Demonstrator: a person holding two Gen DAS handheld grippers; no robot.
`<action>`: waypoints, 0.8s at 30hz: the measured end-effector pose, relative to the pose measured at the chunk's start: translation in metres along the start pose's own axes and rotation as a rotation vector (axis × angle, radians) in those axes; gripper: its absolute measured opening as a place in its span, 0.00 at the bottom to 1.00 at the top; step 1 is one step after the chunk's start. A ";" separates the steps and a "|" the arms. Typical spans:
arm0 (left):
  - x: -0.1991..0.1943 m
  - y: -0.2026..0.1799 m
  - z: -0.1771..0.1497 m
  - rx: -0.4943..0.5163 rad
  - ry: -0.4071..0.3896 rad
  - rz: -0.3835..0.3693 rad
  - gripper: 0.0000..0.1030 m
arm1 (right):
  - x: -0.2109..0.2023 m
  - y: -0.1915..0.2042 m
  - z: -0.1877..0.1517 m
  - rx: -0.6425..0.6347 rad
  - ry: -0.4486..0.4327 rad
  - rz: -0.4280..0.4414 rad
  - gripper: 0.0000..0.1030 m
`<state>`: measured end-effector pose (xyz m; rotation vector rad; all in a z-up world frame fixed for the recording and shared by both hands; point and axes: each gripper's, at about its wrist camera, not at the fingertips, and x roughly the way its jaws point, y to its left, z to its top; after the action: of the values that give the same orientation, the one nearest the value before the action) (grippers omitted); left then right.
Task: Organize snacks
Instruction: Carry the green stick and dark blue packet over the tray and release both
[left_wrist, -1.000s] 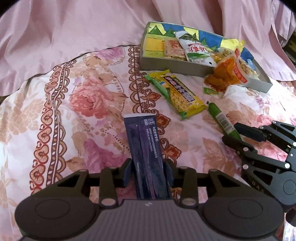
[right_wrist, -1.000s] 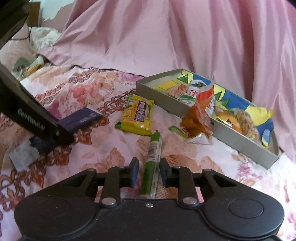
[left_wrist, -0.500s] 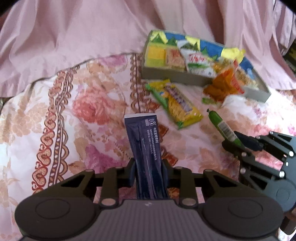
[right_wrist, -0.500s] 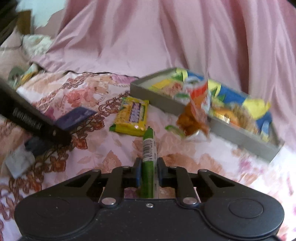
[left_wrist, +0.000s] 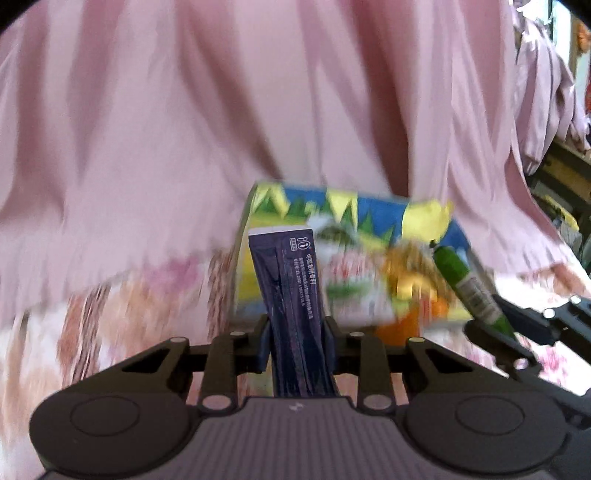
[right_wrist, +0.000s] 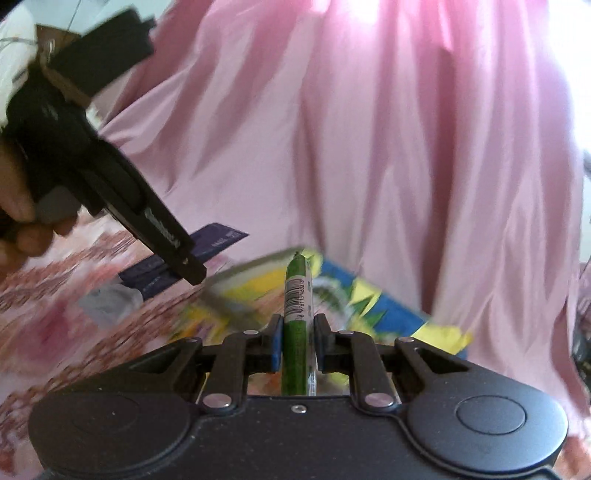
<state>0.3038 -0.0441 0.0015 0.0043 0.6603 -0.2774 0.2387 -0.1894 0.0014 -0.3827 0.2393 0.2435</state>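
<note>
Sachet (left_wrist: 293, 291), dark navy, clamped upright in the closed left gripper (left_wrist: 296, 341); white Chinese print and a small logo near its top edge, too small to read. Stick (right_wrist: 297, 325), green with white barcode label, digits partly legible, pinched in the closed right gripper (right_wrist: 298, 343). Both held in the air before the blurred snack box (left_wrist: 332, 206), its lining blue, yellow and green, against pink drape (left_wrist: 184, 129).

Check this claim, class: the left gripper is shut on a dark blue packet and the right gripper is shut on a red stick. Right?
Not quite. The right gripper is shut on a green stick, not a red one, as the right wrist view shows. The left gripper is indeed shut on the dark blue packet.
</note>
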 end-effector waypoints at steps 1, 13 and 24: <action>0.008 -0.003 0.006 0.006 -0.020 -0.005 0.30 | 0.005 -0.008 0.004 0.005 -0.005 -0.009 0.18; 0.115 -0.016 0.048 0.010 -0.033 0.017 0.30 | 0.114 -0.097 0.007 0.203 0.069 -0.026 0.18; 0.156 -0.006 0.033 -0.007 0.013 0.042 0.31 | 0.164 -0.091 -0.025 0.274 0.194 0.006 0.18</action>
<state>0.4397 -0.0925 -0.0664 0.0128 0.6735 -0.2351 0.4146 -0.2502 -0.0352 -0.1333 0.4586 0.1759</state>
